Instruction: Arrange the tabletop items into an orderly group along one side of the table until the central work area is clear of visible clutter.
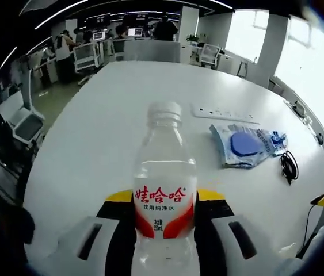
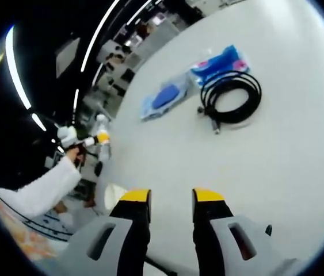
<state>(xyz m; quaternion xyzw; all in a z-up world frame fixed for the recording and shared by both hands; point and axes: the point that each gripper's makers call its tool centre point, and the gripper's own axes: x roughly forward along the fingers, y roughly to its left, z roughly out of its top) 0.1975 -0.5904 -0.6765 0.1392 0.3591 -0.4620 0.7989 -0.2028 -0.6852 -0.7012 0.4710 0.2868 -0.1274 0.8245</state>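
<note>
One water bottle [image 1: 165, 190] sits clamped upright in my left gripper [image 1: 166, 214] above the near desk [image 1: 110, 126] edge, my right gripper [image 2: 171, 202] narrow and empty, so I risk it slipping or toppling when released.

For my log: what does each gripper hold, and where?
The left gripper holds the bottle at its label, mid-body. The right gripper holds nothing; it is open.

Wide bare bench [image 1: 110, 115] is seen left of and beyond the held water bottle [image 1: 165, 190]. Right side is blocked by power strip [image 1: 225, 112], blue packets [image 1: 247, 145], coiled black cable [image 2: 231, 96]. Open bench lies ahead of right gripper [image 2: 172, 198].
</note>
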